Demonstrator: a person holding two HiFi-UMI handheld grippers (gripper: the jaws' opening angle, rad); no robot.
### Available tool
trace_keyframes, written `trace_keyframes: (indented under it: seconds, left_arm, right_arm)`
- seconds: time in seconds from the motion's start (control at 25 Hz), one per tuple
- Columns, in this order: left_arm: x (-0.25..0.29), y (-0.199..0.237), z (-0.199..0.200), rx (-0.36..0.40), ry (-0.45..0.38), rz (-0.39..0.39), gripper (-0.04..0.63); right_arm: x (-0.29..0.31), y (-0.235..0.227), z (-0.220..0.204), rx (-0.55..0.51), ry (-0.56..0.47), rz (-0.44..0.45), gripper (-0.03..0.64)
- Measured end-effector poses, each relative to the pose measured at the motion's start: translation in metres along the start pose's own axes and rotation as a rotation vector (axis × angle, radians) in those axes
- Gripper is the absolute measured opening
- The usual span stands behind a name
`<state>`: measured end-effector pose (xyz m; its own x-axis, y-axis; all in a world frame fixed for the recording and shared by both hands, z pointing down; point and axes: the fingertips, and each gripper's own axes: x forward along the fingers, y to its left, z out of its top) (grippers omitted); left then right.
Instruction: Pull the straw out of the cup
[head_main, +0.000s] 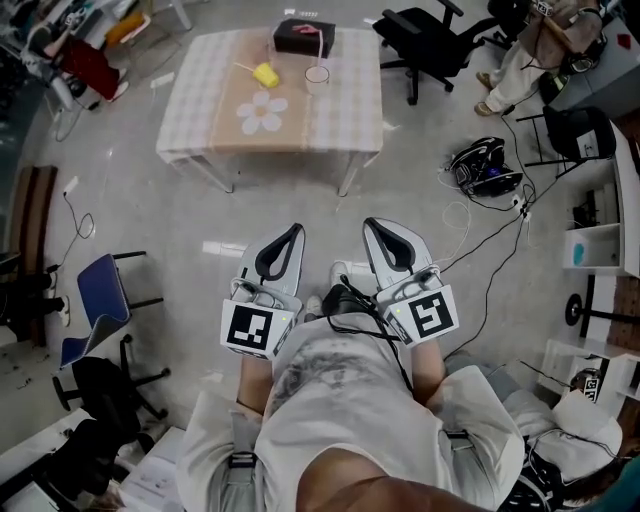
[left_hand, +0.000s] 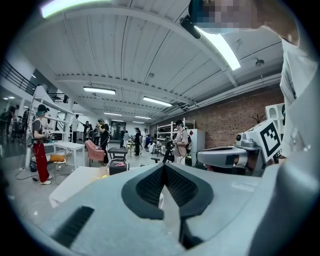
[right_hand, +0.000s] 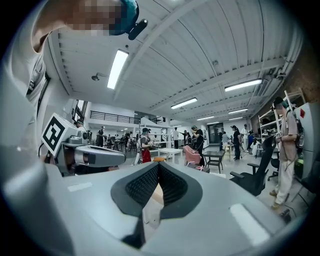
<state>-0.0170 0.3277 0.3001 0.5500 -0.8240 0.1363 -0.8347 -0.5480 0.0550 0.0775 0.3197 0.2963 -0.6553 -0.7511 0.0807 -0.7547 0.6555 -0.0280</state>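
**Workshop floor to cross before any pull on the straw (head_main: 319, 55)**

Grey concrete floor lies between the person and the table (head_main: 200, 120), which stands well ahead under a checked cloth. Judging by that gap, the step in hand is the approach, and no reach has begun. The left tongs (head_main: 296, 229) and right tongs (head_main: 369, 222) are held side by side well short of the table and point towards it. Each has its jaws pressed together with nothing between them.

The next move calls for getting up to the table's near edge. One pair would then open for the straw, and the other would likely steady the cup (head_main: 317, 78).

That cup stands on the table's far half, towards its right side, with a flower-shaped mat (head_main: 263, 113) at the table's middle. The cup looks pale and see-through. The straw shows as a thin pinkish line rising from it, too small to tell more.
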Motion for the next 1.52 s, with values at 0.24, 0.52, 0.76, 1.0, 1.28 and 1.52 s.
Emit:
trace_keyframes:
  seconds: [0.24, 0.52, 0.76, 1.0, 1.28, 1.52]
  left_arm:
    - [0.038, 0.006, 0.013, 0.004, 0.002, 0.025, 0.000]
    - [0.068, 0.000, 0.021, 0.007, -0.006, 0.064, 0.000]
    - [0.088, 0.002, 0.032, 0.021, -0.002, 0.080, 0.000]
    - [0.110, 0.016, 0.028, 0.011, 0.008, 0.091, 0.000]
    - [0.138, 0.048, 0.026, -0.004, 0.012, 0.083, 0.000]
    - [0.159, 0.079, 0.032, -0.012, 0.003, 0.068, 0.000]
  right_arm:
    - [0.020, -0.035, 0.009, 0.006, -0.013, 0.035, 0.009]
    - [0.025, -0.067, 0.015, 0.021, -0.045, 0.084, 0.009]
    - [0.034, -0.086, 0.022, 0.010, -0.043, 0.103, 0.011]
    - [0.054, -0.105, 0.017, 0.025, -0.032, 0.109, 0.010]
    - [0.087, -0.123, 0.017, 0.019, -0.015, 0.090, 0.010]
    - [0.122, -0.135, 0.021, 0.004, -0.001, 0.071, 0.009]
